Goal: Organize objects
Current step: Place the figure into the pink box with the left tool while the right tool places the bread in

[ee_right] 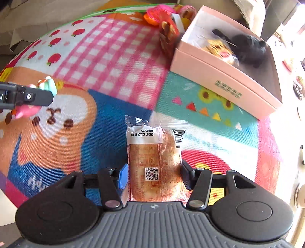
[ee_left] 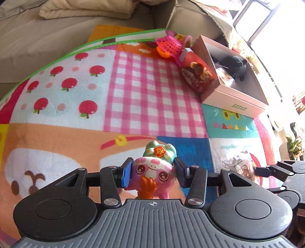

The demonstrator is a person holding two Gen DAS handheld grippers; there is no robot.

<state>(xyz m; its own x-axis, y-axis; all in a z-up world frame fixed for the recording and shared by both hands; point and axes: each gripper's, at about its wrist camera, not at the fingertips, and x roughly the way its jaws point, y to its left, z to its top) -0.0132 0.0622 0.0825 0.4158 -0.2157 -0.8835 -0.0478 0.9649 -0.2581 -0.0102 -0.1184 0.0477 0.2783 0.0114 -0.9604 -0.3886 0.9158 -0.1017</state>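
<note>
In pink box, black plush, wrapped snack

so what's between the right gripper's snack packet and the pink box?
Only bare mat, seen in the right wrist view: the snack packet in the right gripper faces the pink box.

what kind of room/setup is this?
Likely a home living room: a children's patchwork play mat spread in front of a beige sofa, with toys and snack packs scattered on it. A pink box holds sorted items, and a bright window is behind it.
</note>
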